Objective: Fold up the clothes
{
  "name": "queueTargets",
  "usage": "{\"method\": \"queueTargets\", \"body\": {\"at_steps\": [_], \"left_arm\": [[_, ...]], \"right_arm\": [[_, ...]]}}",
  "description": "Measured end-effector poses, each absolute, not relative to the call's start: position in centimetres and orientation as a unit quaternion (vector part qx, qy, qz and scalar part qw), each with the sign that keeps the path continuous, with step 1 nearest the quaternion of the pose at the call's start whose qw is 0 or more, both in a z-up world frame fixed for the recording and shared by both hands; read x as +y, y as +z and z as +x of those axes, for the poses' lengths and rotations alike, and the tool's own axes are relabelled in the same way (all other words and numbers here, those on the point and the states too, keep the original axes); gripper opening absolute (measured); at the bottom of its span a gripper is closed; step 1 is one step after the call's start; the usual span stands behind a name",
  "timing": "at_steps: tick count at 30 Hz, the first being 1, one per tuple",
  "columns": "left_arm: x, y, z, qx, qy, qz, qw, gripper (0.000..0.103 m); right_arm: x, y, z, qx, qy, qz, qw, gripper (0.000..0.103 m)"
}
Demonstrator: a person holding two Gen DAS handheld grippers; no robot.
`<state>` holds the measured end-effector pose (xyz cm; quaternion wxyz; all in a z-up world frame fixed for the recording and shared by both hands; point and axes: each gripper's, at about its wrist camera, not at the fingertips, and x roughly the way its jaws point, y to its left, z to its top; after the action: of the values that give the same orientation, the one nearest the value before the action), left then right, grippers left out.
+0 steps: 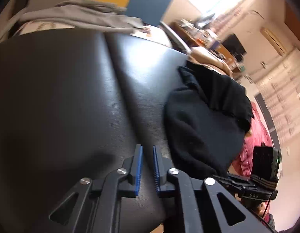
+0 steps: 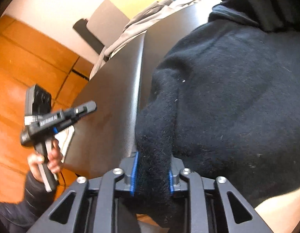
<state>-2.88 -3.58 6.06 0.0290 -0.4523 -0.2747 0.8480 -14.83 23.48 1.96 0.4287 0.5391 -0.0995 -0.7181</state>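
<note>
A black fleece garment (image 2: 227, 89) lies bunched on the dark table (image 2: 111, 101). My right gripper (image 2: 153, 161) is shut on a thick fold at its near edge. In the left wrist view the same garment (image 1: 204, 128) lies to the right of my left gripper (image 1: 148, 151), whose blue-padded fingers stand a small gap apart with nothing between them, over bare table (image 1: 72, 97). The left gripper also shows in the right wrist view (image 2: 91, 105), held in a hand at the table's left edge. The right gripper's body shows at the right in the left wrist view (image 1: 264, 165).
A grey garment (image 1: 82, 15) lies crumpled at the table's far end; it also shows in the right wrist view (image 2: 134, 29). A seam (image 1: 122, 85) runs down the tabletop. Pink cloth (image 1: 255, 145) sits beyond the black garment. Orange floor (image 2: 23, 68) lies left of the table.
</note>
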Motion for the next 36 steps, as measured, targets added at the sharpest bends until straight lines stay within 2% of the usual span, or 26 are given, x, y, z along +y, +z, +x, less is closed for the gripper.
{"method": "queueTargets", "body": {"at_steps": [3,6,13,15,19,21,22,23,27,30,35,36], "left_arm": [[0.0,5.8,-5.8,-0.244,0.853,-0.457,0.056,0.013],[4.0,4.9,-9.0,-0.213,0.853,-0.468,0.086,0.014],[8.2,2.4,-11.5,-0.168,0.844,-0.496,0.112,0.014],[9.1,1.8,-12.0,-0.159,0.841,-0.504,0.118,0.014],[8.3,1.4,-12.9,-0.199,0.822,-0.517,0.131,0.014],[8.1,1.3,-13.0,-0.210,0.818,-0.518,0.138,0.014],[8.0,1.2,-13.0,-0.214,0.816,-0.518,0.140,0.014],[8.1,1.2,-13.0,-0.214,0.816,-0.517,0.142,0.014],[8.5,1.2,-13.3,-0.206,0.817,-0.520,0.143,0.014],[9.0,1.5,-13.7,-0.201,0.812,-0.530,0.139,0.014],[10.3,4.2,-14.8,-0.171,0.829,-0.515,0.134,0.015],[10.9,5.2,-15.3,-0.160,0.842,-0.497,0.138,0.019]], "right_arm": [[25.4,3.0,-15.7,-0.112,-0.743,0.519,0.407,0.035],[28.9,6.6,-17.7,-0.142,-0.781,0.479,0.376,0.042],[38.3,14.5,-24.7,-0.044,-0.930,0.322,0.171,0.046],[40.0,14.6,-27.6,-0.029,-0.932,0.329,0.151,0.048],[40.5,11.9,-33.3,-0.007,-0.909,0.390,0.149,0.048],[40.1,9.3,-34.3,-0.001,-0.885,0.431,0.174,0.026],[40.1,8.7,-34.5,0.010,-0.879,0.443,0.178,0.006],[39.9,8.5,-34.7,0.005,-0.872,0.451,0.193,0.005],[38.9,8.9,-35.1,-0.066,-0.836,0.464,0.285,0.004],[39.5,12.7,-37.6,-0.174,-0.826,0.416,0.339,0.004],[43.5,18.9,-45.6,-0.328,-0.849,0.319,0.264,0.005],[44.4,18.8,-47.0,-0.348,-0.848,0.322,0.237,0.006]]}}
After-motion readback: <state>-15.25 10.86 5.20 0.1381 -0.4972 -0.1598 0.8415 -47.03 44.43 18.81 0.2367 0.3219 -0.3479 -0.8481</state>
